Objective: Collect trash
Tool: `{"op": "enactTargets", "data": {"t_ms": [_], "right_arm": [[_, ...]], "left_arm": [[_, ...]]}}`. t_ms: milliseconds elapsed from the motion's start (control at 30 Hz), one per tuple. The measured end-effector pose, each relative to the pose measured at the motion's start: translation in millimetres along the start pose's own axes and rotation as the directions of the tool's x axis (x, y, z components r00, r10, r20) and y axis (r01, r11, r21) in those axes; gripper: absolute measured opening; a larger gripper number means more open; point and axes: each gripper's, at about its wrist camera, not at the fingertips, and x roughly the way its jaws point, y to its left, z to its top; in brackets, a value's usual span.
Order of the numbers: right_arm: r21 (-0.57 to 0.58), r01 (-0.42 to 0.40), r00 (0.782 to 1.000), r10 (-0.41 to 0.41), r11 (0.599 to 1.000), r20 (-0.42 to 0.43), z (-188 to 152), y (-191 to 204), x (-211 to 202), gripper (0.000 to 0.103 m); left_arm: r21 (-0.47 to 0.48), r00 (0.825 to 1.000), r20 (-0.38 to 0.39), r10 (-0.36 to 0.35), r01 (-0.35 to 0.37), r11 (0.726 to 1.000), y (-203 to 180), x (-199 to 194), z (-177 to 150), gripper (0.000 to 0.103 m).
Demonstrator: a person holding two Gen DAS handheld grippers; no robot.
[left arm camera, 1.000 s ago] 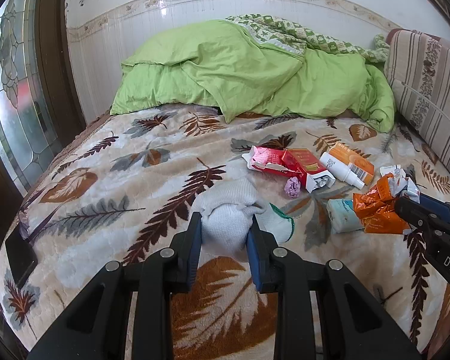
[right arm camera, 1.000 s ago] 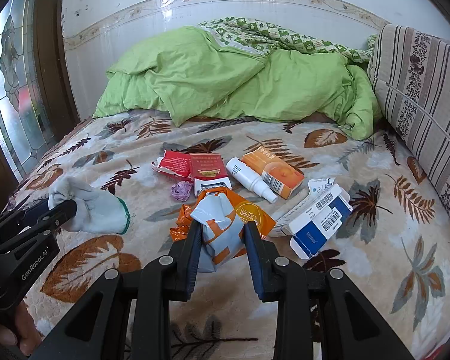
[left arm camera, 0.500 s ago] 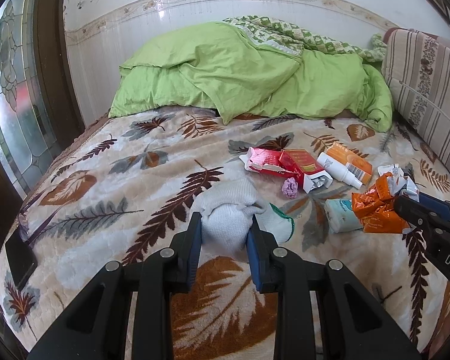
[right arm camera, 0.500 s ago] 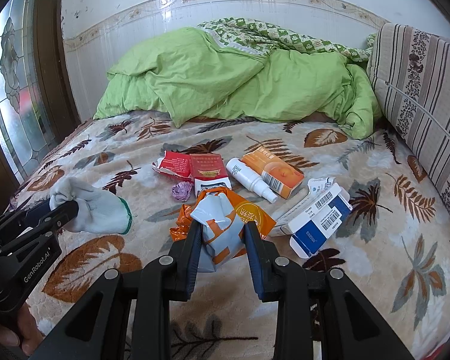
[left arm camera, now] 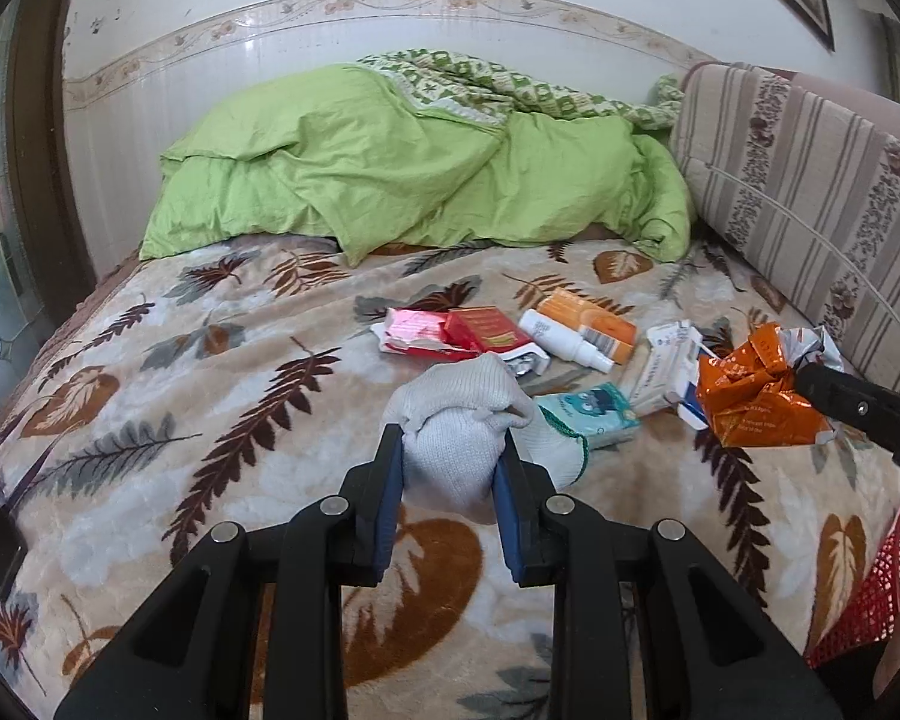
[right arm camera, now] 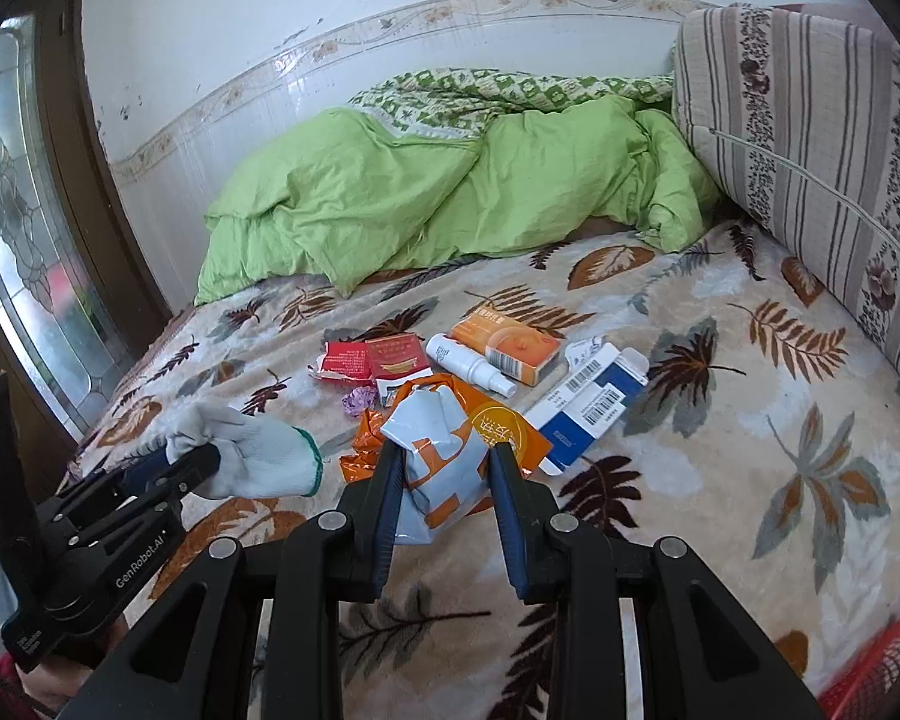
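Through the left wrist camera, we are clamping the left gripper (left arm camera: 448, 462) on a white knit glove (left arm camera: 459, 420) above the leaf-patterned blanket (left arm camera: 222, 420), with the red basket (left arm camera: 864, 594) at lower right. Through the right wrist camera, we are pinching the right gripper (right arm camera: 444, 468) on a crumpled orange wrapper (right arm camera: 450, 444), raised over boxes (right arm camera: 588, 414) and a spray bottle (right arm camera: 468, 367).

Green duvet (left arm camera: 402, 180), striped cushion (left arm camera: 810, 180)
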Motion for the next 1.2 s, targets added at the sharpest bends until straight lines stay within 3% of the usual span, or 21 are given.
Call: {"op": "enactTargets", "data": {"t_ms": [167, 433, 600, 733, 833, 933, 1000, 1067, 1133, 1200], "right_arm": [[0.06, 0.018, 0.999, -0.02, 0.998, 0.037, -6.4, -36.8, -57.0, 0.031], [0.18, 0.152, 0.985, -0.165, 0.972, 0.056, -33.1, -113.8, -153.0, 0.031], [0.277, 0.246, 0.965, -0.262, 0.929, 0.022, -54.9, -164.1, -201.4, 0.031], [0.342, 0.316, 0.941, -0.337, 0.885, 0.003, -73.3, -198.2, -229.0, 0.031], [0.402, 0.339, 0.932, -0.361, 0.85, -0.022, -85.9, -220.4, -241.9, 0.031], [0.429, 0.366, 0.922, -0.385, 0.826, -0.045, -94.9, -234.3, -248.8, 0.033], [0.445, 0.384, 0.915, -0.399, 0.809, -0.063, -100.9, -241.9, -249.8, 0.043], [0.465, 0.388, 0.913, -0.401, 0.795, -0.076, -106.0, -248.7, -250.9, 0.055], [0.472, 0.381, 0.916, -0.395, 0.795, -0.074, -107.1, -250.3, -251.4, 0.055], [0.464, 0.375, 0.918, -0.392, 0.802, -0.064, -104.8, -248.3, -250.6, 0.055]], "left_arm": [[0.041, 0.987, -0.036, -0.156, 0.157, 0.987, -39.5, -16.0, -2.7, 0.027], [0.139, 0.935, -0.063, -0.349, 0.354, 0.925, -122.5, -53.1, -1.0, 0.027], [0.228, 0.884, -0.123, -0.452, 0.468, 0.854, -191.4, -71.1, -7.1, 0.028], [0.295, 0.835, -0.195, -0.514, 0.55, 0.782, -249.0, -81.0, -21.3, 0.028], [0.316, 0.799, -0.26, -0.542, 0.601, 0.734, -284.4, -83.2, -31.6, 0.028], [0.355, 0.775, -0.315, -0.548, 0.631, 0.69, -315.8, -82.5, -45.0, 0.034], [0.379, 0.772, -0.34, -0.536, 0.635, 0.673, -330.1, -83.2, -52.9, 0.055], [0.375, 0.768, -0.342, -0.541, 0.64, 0.671, -331.2, -85.1, -55.0, 0.058], [0.368, 0.769, -0.336, -0.544, 0.639, 0.676, -325.8, -85.2, -52.0, 0.059], [0.358, 0.784, -0.31, -0.537, 0.62, 0.699, -315.0, -84.8, -43.6, 0.06]]}}
